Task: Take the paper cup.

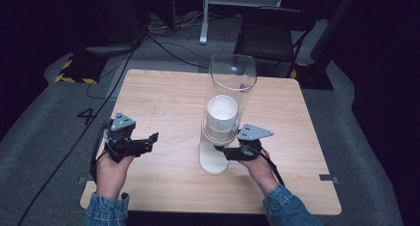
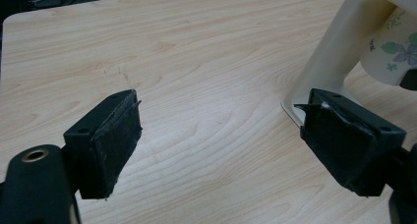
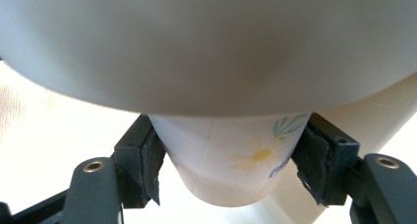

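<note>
Paper cup, printed with flowers, hangs at the bottom of a stack inside a cup dispenser that stands right of the middle of the table, a little toward its near edge. The right tongs are clenched on this cup, one pad on each side of its lower wall, just beneath the dispenser's collar; gripping that low probably lets the cup be drawn downward off the stack without touching the ones above. The dispenser's clear tube holds the white stack upright, and its cream foot leaves room underneath for a cup to come out. The left tongs are released, jaws wide apart with nothing between them, poised over bare wood near the table's left edge and aimed toward the dispenser's foot. From there they look ready to steady the stand or take the cup once it is free.
</note>
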`<state>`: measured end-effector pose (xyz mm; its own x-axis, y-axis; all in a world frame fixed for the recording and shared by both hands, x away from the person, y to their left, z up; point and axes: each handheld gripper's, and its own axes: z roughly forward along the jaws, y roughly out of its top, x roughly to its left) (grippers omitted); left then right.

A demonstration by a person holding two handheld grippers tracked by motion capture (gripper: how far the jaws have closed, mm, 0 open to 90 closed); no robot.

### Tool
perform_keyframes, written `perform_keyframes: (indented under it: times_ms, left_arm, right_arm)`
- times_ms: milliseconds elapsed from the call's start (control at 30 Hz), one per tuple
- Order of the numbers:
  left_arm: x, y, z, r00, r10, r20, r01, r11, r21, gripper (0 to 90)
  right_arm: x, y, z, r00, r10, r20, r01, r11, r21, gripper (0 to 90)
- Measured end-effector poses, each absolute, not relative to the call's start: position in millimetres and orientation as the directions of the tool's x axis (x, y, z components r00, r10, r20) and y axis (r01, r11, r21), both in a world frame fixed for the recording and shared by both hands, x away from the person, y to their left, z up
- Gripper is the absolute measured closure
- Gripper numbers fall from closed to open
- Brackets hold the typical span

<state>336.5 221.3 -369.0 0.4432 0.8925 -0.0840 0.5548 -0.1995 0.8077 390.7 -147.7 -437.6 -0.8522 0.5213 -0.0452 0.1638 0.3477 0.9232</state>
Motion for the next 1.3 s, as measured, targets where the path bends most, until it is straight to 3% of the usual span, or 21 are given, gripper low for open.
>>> perform_keyframes:
  times_ms: [500, 1167, 1300]
  left_arm:
    - [336.8, 221.3, -369.4, 0.447, 0.891, -0.084, 0.559, -0.205, 0.803, 15.4]
    - [336.5, 219.9, -369.7, 0.450, 0.889, -0.080, 0.559, -0.211, 0.802, 15.4]
    - [336.1, 220.6, -369.1, 0.450, 0.889, -0.084, 0.559, -0.207, 0.803, 15.4]
  right_arm:
    - [388.9, -140.0, -446.4, -0.858, 0.511, 0.058, 0.228, 0.277, 0.934, 34.3]
    - [387.9, -140.2, -446.7, -0.856, 0.517, 0.004, 0.188, 0.305, 0.934, 34.7]
    - [387.7, -140.0, -447.2, -0.847, 0.532, 0.007, 0.227, 0.350, 0.909, 36.0]
